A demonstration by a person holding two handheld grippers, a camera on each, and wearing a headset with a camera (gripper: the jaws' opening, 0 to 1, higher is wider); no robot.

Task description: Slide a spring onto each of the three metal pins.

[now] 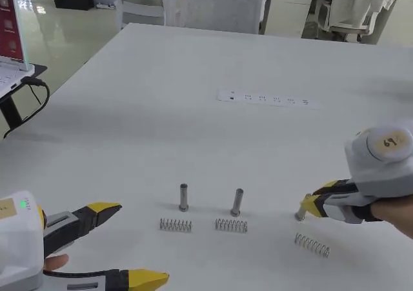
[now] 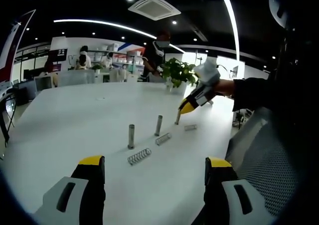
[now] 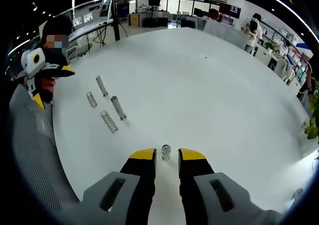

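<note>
Well, over the white table (image 1: 193, 65) we hold the left gripper (image 1: 139, 242) wide open and empty (well apart from the work). The right gripper (image 3: 168, 161) has its jaws narrowed around the right pin (image 1: 300, 215), seemingly not pinching it. The left pin (image 1: 184, 197) and middle pin (image 1: 237, 202) stand bare. The left spring (image 1: 175, 224), middle spring (image 1: 231, 225) and right spring (image 1: 312, 244) lie flat nearby, so we judge all three still to do.

Three pins (image 1: 183, 197) (image 1: 237, 202) (image 1: 301, 215) stand in a row on my desk (image 1: 129, 110), a spring (image 1: 175, 224) (image 1: 231, 225) (image 1: 312, 244) just before each; my right fingers (image 3: 143, 157) flank the rightmost pin (image 3: 165, 152).
</note>
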